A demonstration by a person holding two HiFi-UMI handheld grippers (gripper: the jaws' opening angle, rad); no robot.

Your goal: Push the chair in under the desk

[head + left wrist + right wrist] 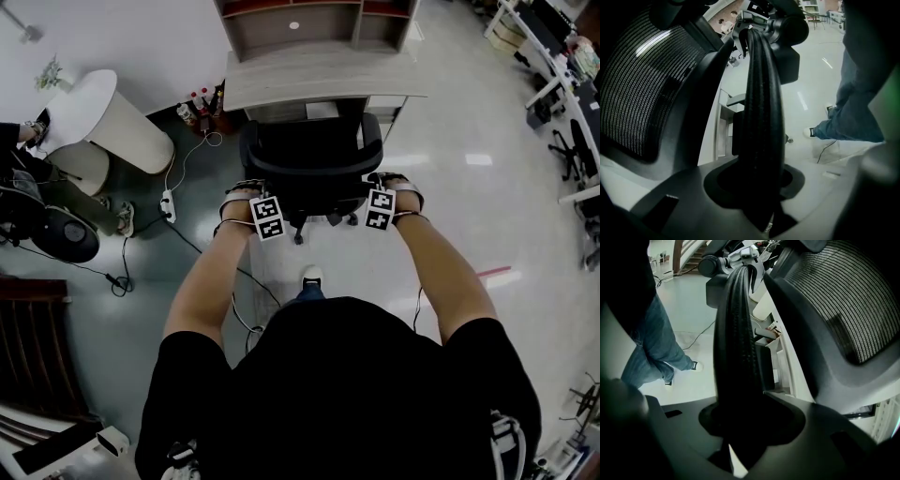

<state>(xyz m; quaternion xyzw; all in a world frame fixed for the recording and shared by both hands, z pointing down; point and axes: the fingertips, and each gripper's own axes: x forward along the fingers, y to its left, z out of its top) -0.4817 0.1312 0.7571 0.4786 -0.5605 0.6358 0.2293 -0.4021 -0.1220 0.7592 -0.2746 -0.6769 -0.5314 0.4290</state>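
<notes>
In the head view a black office chair (309, 167) stands with its mesh back toward me, its seat partly under the pale wooden desk (319, 82). My left gripper (251, 189) sits on the chair's left armrest (761, 108) and my right gripper (389, 184) on the right armrest (736, 343). In each gripper view the black padded armrest runs straight up between the jaws, which close on its end. The mesh backrest (642, 84) (853, 301) fills the outer side of each gripper view. The fingertips themselves are hidden under the armrests.
Left of the desk stand several bottles (202, 101), a white power strip (169, 204) with trailing cables and a white round table (103, 111). A seated person's legs (84, 202) and a black round base (61, 234) lie farther left. Other desks (562, 75) line the right side.
</notes>
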